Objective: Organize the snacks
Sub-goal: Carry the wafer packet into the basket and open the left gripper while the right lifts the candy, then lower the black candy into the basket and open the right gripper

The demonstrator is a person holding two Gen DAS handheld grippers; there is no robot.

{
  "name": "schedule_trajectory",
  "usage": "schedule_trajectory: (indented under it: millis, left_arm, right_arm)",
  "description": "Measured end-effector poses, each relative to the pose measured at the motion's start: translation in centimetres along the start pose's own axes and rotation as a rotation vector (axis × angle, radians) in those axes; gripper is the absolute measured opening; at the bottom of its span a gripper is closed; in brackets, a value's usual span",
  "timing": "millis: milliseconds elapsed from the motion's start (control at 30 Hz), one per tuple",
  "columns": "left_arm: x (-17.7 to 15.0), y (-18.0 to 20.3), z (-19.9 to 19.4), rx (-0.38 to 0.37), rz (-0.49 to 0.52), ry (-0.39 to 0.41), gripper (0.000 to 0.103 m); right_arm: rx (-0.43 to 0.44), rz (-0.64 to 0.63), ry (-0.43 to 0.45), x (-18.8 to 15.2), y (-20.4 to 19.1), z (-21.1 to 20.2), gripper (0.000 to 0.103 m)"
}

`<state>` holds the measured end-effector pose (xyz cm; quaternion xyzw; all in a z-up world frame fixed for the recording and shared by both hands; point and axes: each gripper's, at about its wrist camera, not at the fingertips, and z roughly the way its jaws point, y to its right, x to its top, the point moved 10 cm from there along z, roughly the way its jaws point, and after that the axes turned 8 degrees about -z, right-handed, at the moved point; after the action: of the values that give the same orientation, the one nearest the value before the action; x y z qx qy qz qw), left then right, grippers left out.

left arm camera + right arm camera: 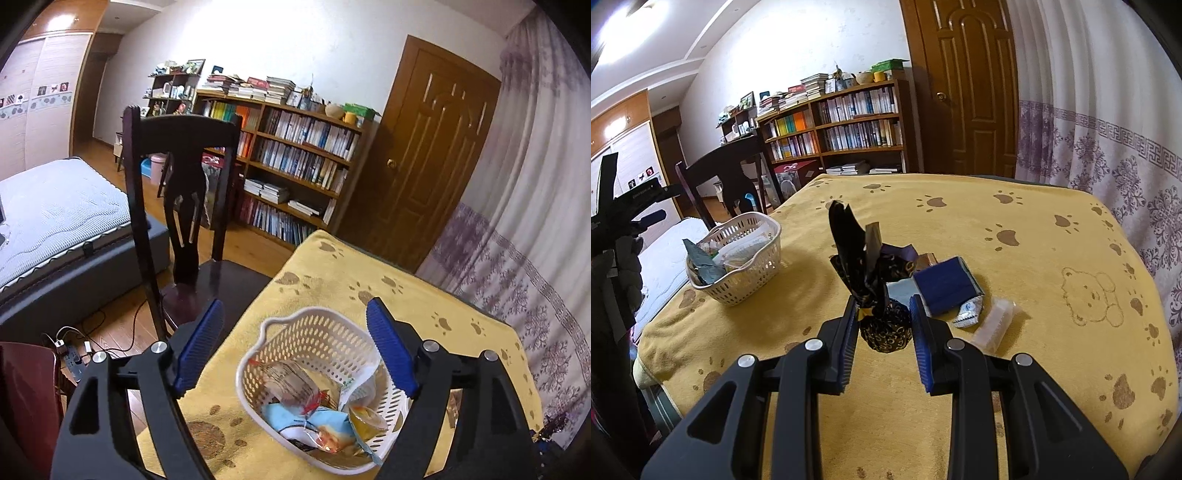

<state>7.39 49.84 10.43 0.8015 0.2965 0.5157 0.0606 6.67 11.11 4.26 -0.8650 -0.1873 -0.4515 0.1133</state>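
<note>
We cannot read any label on the snacks; the wrappers in the white basket (325,354) overlap, and the basket's near rim is cut off by the left gripper's (295,347) frame at 6 o'clock in the left wrist view. There we make out a clear wrapper (291,384), a blue packet (317,424) and a small yellow cup (367,419), heaped at the near end of the basket. The left gripper stands wide apart above the basket, holding and touching nothing. The right wrist view shows what the left one does not: the loose snacks on the yellow paw-print cloth (1015,229) covering the counter. The basket (738,258) appears there at 10 o'clock, well apart from them, with a gloved hand (626,269) at the left edge. The right gripper (884,325) is partly apart around a dark foil-wrapped sweet (884,328) with a tall twisted top; the left pad (851,339) lies against the wrapper's neck, while a gap shows beside the right pad, so we cannot tell whether the sweet is clamped. Just beyond at 1 o'clock lie a dark blue packet (945,288), a silver-wrapped piece (967,314) and a clear sachet (993,325); a brown item behind the sweet is mostly hidden.
</note>
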Motion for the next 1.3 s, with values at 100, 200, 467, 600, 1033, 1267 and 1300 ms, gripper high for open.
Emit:
schedule_trajectory:
  millis: [100, 200, 467, 600, 1033, 1267, 1300]
  left_arm:
    - [0.4, 0.0, -0.7, -0.005, 0.000, 0.018, 0.085]
    - [0.5, 0.2, -1.3, -0.008, 0.005, 0.031, 0.085]
    - [0.8, 1.0, -2.6, -0.030, 0.013, 0.056, 0.090]
    - [1.2, 1.0, -3.2, -0.036, 0.013, 0.073, 0.090]
    - [3.2, -1.1, -4.3, -0.015, -0.040, 0.127, 0.091]
    - [3.5, -1.2, -4.5, -0.027, -0.046, 0.134, 0.091]
    - [3.6, -1.2, -4.5, -0.028, -0.046, 0.135, 0.091]
  right_arm:
    - [0.008, -0.016, 0.003, 0.4, -0.8, 0.0, 0.028]
    - [0.018, -0.029, 0.006, 0.9, -1.5, 0.2, 0.028]
    - [0.083, -0.073, 0.031, 4.2, -4.7, 1.0, 0.028]
    - [0.129, -0.103, 0.032, 6.4, -7.3, 2.3, 0.028]
    - [0.281, -0.135, -0.052, 11.1, -16.1, 9.3, 0.028]
    - [0.319, -0.143, -0.111, 12.3, -19.9, 13.1, 0.028]
    - [0.321, -0.146, -0.118, 12.4, -20.3, 13.5, 0.028]
